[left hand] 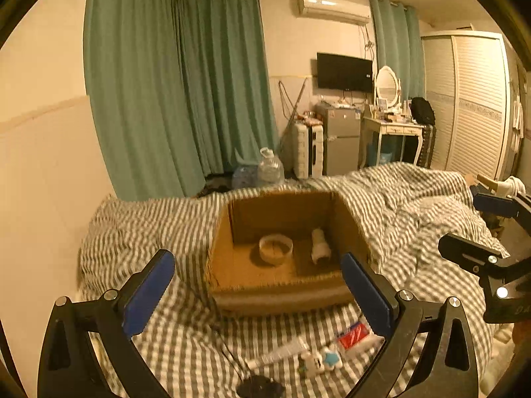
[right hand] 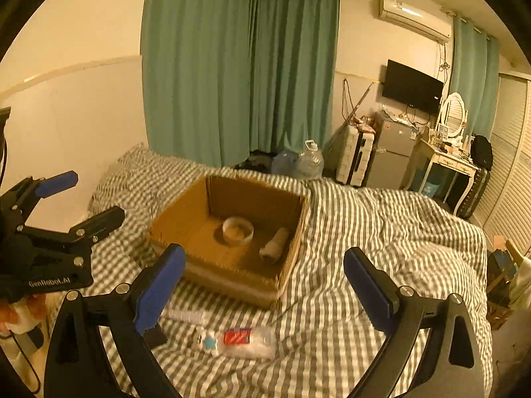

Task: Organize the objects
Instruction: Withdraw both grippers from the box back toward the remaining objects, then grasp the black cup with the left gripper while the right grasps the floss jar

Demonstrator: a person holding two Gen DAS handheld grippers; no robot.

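Observation:
An open cardboard box (left hand: 275,295) (right hand: 229,282) stands on the striped bed. In it lie a round shallow ring-shaped item (left hand: 275,248) (right hand: 238,230) and a white roll (left hand: 320,245) (right hand: 273,245). On the cover in front of the box lie a white tube (left hand: 278,353) (right hand: 186,315), a clear packet with a red label (left hand: 355,335) (right hand: 249,341) and a small white piece with a blue star (left hand: 322,361) (right hand: 209,343). My left gripper (left hand: 257,285) (right hand: 86,199) is open and empty, short of the box. To its right, my right gripper (right hand: 265,282) (left hand: 478,225) is also open and empty.
A grey-and-white striped duvet (right hand: 381,232) covers the bed, with a wall on the left. A small black object (left hand: 260,388) lies near the front edge. Beyond the bed stand water jugs (right hand: 308,162), a suitcase (right hand: 353,159), a small fridge (right hand: 391,152) and a dressing table (right hand: 444,162).

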